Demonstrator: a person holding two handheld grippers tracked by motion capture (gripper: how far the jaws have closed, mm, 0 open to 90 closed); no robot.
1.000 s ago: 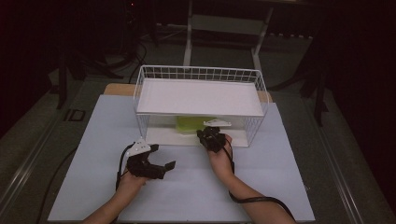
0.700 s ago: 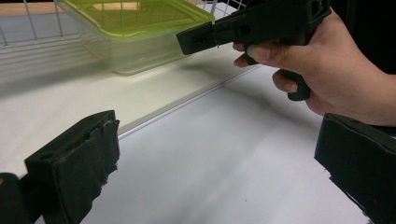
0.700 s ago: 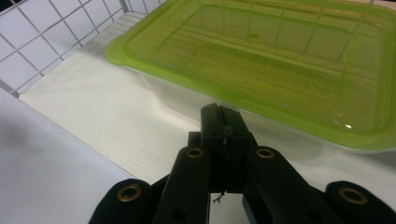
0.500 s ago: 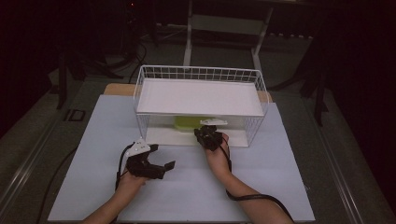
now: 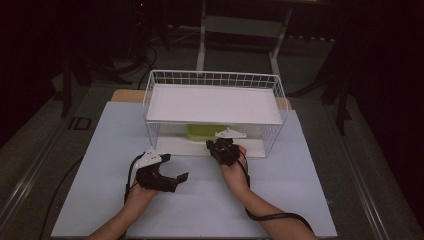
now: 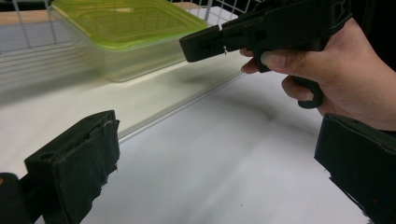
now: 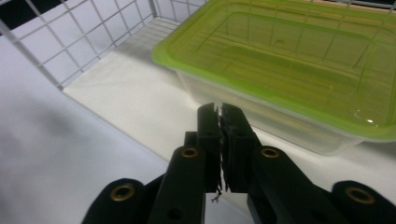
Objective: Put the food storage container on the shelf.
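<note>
A clear plastic container [image 7: 299, 79] with a translucent lime-green lid [image 7: 289, 51] is sitting on the lower level of a white wire rack [image 5: 215, 80], under the rack's white upper shelf [image 5: 215, 102]. Its lid is lying flat and pressed on all round, with a raised rim and a shallow stepped panel in the middle; the body below is colourless and see-through, with rounded corners (a bright glint is showing on the lid's near corner). Seen from the high view, the container [image 5: 204, 131] is resting toward the middle of the rack's open front.

The right gripper [image 7: 219, 122] is pointing into that open front, just short of the container and not touching it; its jaws have just been parting slightly, yet they are standing almost together with only a sliver between them and nothing in it. The left gripper [image 5: 167, 178] is hovering over the white table [image 5: 300, 200] in front of the rack's left end, well clear of the container, its jaws spread wide and gripping nothing.
</note>
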